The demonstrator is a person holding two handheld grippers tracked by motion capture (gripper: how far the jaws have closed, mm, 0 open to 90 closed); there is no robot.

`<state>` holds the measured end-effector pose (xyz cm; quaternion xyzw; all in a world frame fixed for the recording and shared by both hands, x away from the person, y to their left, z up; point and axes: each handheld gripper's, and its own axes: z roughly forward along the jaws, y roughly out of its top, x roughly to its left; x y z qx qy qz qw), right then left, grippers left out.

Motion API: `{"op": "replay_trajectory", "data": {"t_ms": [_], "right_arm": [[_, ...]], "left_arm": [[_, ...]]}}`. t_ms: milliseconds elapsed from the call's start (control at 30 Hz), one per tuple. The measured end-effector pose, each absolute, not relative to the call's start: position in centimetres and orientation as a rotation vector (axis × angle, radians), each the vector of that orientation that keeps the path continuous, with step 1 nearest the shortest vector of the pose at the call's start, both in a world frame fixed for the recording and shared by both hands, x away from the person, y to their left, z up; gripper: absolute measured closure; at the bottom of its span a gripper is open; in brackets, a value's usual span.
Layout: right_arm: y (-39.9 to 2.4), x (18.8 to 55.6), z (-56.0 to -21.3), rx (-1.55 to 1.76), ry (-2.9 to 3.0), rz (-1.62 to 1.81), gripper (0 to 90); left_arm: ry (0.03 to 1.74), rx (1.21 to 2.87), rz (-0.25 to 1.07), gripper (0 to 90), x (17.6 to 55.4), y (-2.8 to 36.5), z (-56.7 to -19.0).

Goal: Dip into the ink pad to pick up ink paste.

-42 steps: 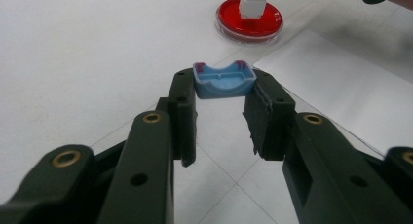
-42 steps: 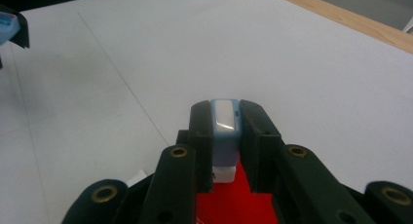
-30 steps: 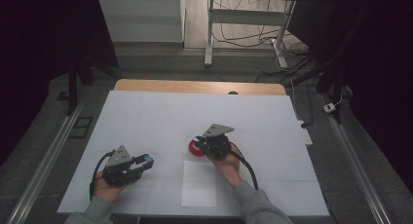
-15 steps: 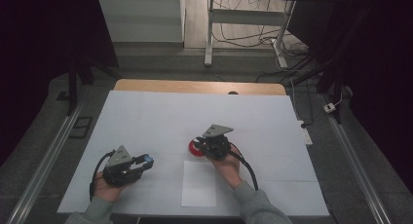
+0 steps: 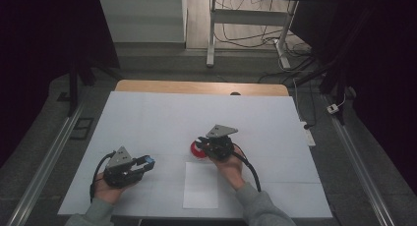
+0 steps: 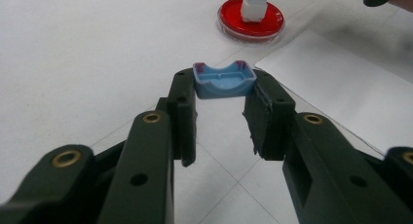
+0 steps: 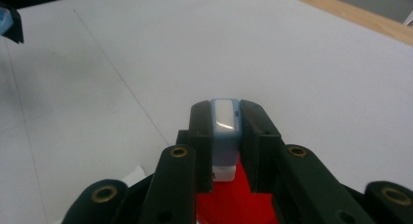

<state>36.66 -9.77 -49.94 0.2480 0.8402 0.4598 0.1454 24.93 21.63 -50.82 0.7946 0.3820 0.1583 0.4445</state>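
Nothing has moved since a second ago: both my hands and both grippers sit where they were, and so do the pad and the paper.

My right gripper (image 7: 225, 136) is clamped on the stamp (image 7: 224, 124), a small pale-blue block with a glossy rounded top and a white base. It stands upright beneath the jaws with its base down in the ink pad (image 6: 251, 18), a shallow round red dish with a raised rim. My left gripper (image 6: 221, 95) holds the stamp's cap (image 6: 224, 80) by its two ends at the very tips of the jaws. The cap is a light-blue plastic shell, open side towards the camera, with a scooped edge and traces of reddish ink on its corners.

As I judge it, uncapping is done and I am at the inking step. What remains is to lift the stamp, carry it back towards me to the paper (image 5: 200, 185), press it there, then fit the cap again.

The paper is a plain white rectangular sheet lying flat just behind the right gripper, near the table (image 5: 147, 118) edge on my side. The table is matte white with faint seam lines.
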Motion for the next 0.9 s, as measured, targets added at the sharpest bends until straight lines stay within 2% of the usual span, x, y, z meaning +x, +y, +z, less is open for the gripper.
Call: {"op": "replay_trajectory", "data": {"t_ms": [900], "right_arm": [[-11.4,36.2,-48.0,0.729,2.356,1.445,75.5]], "left_arm": [[0.953,1.964,0.381,65.3,25.1,21.8,-51.0]]}}
